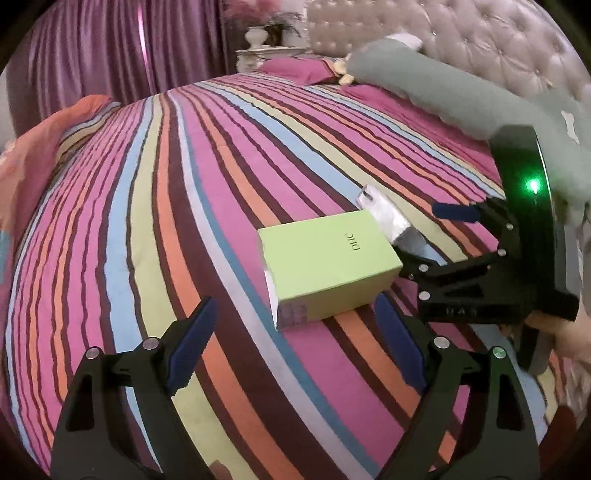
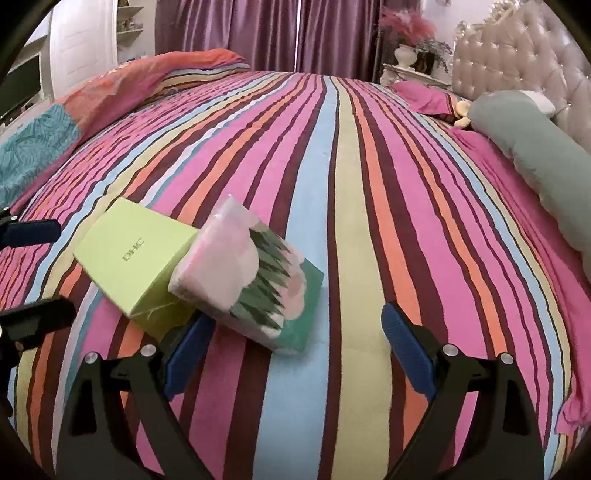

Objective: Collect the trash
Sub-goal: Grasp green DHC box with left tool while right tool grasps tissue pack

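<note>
A light green DHC box (image 1: 328,266) lies on the striped bedspread (image 1: 184,206); it also shows in the right wrist view (image 2: 136,254). A plastic-wrapped pack with a pink and green print (image 2: 247,280) leans against the box's right side; in the left wrist view only its shiny end (image 1: 388,216) shows behind the box. My left gripper (image 1: 295,343) is open and empty, just short of the box. My right gripper (image 2: 299,339) is open and empty, its left pad (image 2: 188,350) close to the pack. The right gripper also shows in the left wrist view (image 1: 428,236), jaws apart beside the pack.
A grey-green bolster (image 2: 535,158) and a pink pillow (image 2: 424,98) lie at the tufted headboard (image 2: 517,55). An orange and teal quilt (image 2: 92,99) is bunched at the far left. Purple curtains (image 2: 266,33) and a nightstand (image 2: 410,74) stand behind the bed.
</note>
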A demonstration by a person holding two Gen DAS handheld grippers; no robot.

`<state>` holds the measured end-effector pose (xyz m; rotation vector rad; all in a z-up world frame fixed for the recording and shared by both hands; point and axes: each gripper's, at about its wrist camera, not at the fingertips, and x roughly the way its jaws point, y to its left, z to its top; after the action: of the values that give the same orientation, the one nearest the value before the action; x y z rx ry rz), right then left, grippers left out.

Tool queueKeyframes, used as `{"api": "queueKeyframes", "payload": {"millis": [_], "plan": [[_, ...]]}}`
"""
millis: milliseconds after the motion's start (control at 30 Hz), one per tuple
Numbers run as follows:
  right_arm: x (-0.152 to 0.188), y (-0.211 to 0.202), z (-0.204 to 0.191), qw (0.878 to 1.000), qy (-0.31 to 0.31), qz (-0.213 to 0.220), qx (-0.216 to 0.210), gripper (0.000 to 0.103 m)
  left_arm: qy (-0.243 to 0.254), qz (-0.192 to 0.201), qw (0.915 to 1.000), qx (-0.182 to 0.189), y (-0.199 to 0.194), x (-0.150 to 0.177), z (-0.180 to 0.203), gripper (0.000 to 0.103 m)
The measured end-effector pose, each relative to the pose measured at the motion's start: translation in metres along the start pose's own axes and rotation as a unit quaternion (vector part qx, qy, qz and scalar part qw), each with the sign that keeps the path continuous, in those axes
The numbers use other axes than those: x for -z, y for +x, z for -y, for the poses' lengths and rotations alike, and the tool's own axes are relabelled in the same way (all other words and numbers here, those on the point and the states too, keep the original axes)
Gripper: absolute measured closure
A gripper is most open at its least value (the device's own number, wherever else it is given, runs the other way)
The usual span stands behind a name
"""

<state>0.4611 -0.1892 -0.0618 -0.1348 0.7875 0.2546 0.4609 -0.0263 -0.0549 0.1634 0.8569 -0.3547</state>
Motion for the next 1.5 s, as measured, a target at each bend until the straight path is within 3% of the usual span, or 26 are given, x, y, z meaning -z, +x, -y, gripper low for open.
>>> {"api": "queueKeyframes", "payload": {"millis": [300, 633, 833, 933, 1000, 1033, 1067, 1200, 1333, 1400, 1500], "plan": [[-0.012, 0.01, -0.003, 0.999, 0.038, -0.003, -0.027, 0.016, 0.018, -0.017, 0.9997, 0.002, 0.016, -0.005, -0.004, 0.019], [-0.01, 0.005, -0.034, 0.995, 0.005, -0.006, -0.1, 0.026, -0.069, -0.011, 0.9972, 0.027, 0.006, 0.014, -0.035, 0.019], [-0.003, 0.001, -0.051, 0.992, -0.013, -0.016, -0.124, 0.051, -0.097, -0.006, 0.9946, 0.037, -0.004, 0.02, -0.043, 0.019], [-0.005, -0.001, -0.05, 0.993, -0.013, -0.007, -0.113, 0.049, -0.1, -0.002, 0.9942, 0.037, -0.007, 0.018, -0.047, 0.019], [-0.007, -0.002, -0.051, 0.994, -0.023, -0.004, -0.108, 0.038, -0.095, 0.0, 0.9949, 0.035, -0.009, 0.016, -0.049, 0.019], [-0.009, -0.002, -0.053, 0.995, -0.035, -0.006, -0.097, 0.027, -0.086, 0.003, 0.9957, 0.035, -0.009, 0.014, -0.05, 0.019], [-0.01, -0.003, -0.056, 0.995, -0.05, -0.004, -0.083, 0.024, -0.077, 0.005, 0.9964, 0.034, -0.009, 0.012, -0.051, 0.019], [-0.014, 0.001, -0.065, 0.992, -0.121, -0.003, -0.037, 0.024, -0.019, -0.006, 0.9995, 0.024, -0.003, 0.002, -0.059, 0.019], [-0.02, 0.017, -0.056, 0.99, -0.131, -0.027, -0.035, 0.024, 0.066, -0.034, 0.9972, 0.011, 0.008, -0.002, -0.058, 0.019], [-0.024, 0.024, -0.052, 0.99, -0.127, -0.037, -0.045, 0.024, 0.118, -0.05, 0.9918, 0.004, 0.015, 0.0, -0.049, 0.019], [-0.028, 0.03, -0.053, 0.987, -0.139, -0.049, -0.064, 0.024, 0.198, -0.078, 0.9768, -0.02, 0.029, 0.001, -0.037, 0.019]]}}
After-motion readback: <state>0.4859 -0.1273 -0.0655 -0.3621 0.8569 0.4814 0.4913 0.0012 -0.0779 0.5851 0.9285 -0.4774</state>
